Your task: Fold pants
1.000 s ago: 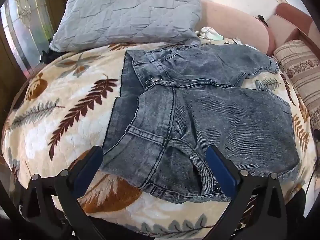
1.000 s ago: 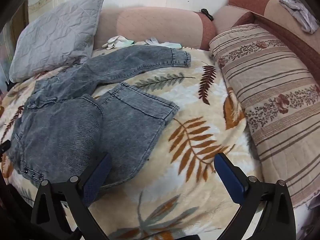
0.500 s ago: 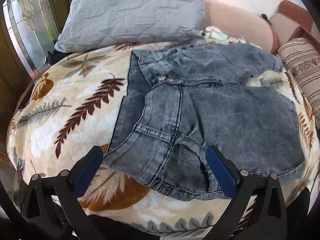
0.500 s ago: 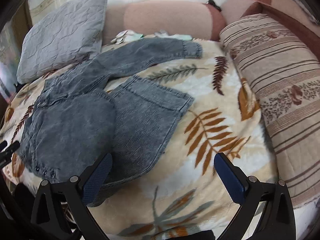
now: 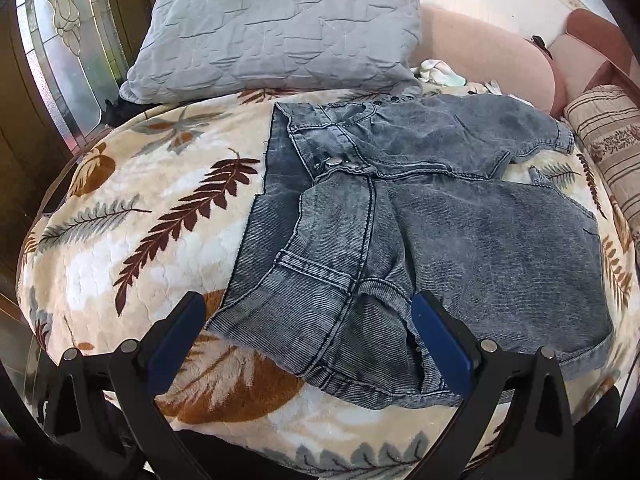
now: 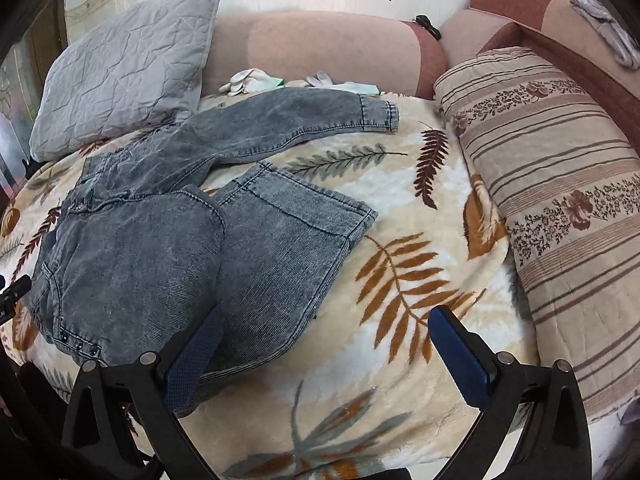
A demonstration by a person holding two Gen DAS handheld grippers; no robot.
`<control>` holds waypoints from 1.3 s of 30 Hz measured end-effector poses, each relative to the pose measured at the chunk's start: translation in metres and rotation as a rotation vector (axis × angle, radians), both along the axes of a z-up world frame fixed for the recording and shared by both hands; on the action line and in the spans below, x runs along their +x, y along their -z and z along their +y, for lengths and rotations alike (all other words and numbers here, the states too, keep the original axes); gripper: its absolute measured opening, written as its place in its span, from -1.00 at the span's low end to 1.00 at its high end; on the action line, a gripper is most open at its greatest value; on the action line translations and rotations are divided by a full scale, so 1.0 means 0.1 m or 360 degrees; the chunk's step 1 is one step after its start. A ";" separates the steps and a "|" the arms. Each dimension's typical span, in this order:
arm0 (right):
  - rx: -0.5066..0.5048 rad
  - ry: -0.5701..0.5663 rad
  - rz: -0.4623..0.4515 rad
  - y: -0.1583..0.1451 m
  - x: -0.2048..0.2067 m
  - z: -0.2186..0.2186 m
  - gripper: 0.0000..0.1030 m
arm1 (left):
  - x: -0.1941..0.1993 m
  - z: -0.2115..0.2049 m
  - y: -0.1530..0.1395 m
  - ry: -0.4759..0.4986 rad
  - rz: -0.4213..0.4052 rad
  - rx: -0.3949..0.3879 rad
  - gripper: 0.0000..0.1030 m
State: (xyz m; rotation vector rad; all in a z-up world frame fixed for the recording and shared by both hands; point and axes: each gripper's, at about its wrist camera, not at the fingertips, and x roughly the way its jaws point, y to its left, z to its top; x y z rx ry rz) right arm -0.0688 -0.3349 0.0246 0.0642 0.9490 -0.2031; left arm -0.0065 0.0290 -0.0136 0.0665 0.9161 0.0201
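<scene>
You hold both the left gripper and the right gripper with fingers spread wide and empty above the jeans, which lie half folded on the leaf-print blanket, probably ready for the next fold.

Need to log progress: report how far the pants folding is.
Done: one leg of the jeans is doubled back on itself. In hand: nothing; the left gripper and right gripper are both open. Left: the far leg lies stretched out, unfolded.
</scene>
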 end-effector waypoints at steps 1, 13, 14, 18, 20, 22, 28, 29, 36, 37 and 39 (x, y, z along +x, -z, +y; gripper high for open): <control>-0.0003 -0.0004 0.0003 0.01 0.00 0.00 0.98 | 0.00 -0.01 0.00 0.0003 0.0003 0.0003 1.00; 0.0043 -0.0071 -0.0010 0.02 0.00 0.03 0.98 | 0.02 -0.09 0.01 0.0014 0.0010 0.0003 1.00; 0.0040 -0.0073 -0.0002 0.03 0.00 0.04 0.98 | 0.02 -0.09 0.01 0.0016 0.0010 0.0000 1.00; 0.0049 -0.0081 0.0005 0.05 0.01 0.06 0.98 | 0.02 -0.09 0.03 0.0023 0.0028 -0.0007 1.00; 0.0044 -0.0079 0.0005 0.05 0.01 0.07 0.98 | 0.02 -0.09 0.03 0.0027 0.0032 -0.0011 1.00; 0.0045 -0.0080 0.0010 0.05 0.01 0.07 0.98 | 0.02 -0.09 0.03 0.0030 0.0035 -0.0013 1.00; 0.0058 -0.0066 0.0021 0.07 0.02 0.05 0.98 | 0.03 -0.11 0.03 0.0037 0.0040 -0.0010 1.00; 0.0059 -0.0066 0.0022 0.08 0.02 0.04 0.98 | 0.03 -0.11 0.04 0.0039 0.0045 -0.0012 1.00; 0.0042 -0.0052 0.0044 0.09 0.03 -0.01 0.98 | 0.05 -0.07 0.05 0.0056 0.0099 -0.0049 1.00; 0.0036 -0.0046 0.0044 0.09 0.03 -0.03 0.98 | 0.06 -0.05 0.04 0.0057 0.0107 -0.0054 1.00; 0.0036 -0.0030 0.0044 0.07 0.02 -0.10 0.98 | 0.07 0.02 0.03 0.0052 0.0112 -0.0063 1.00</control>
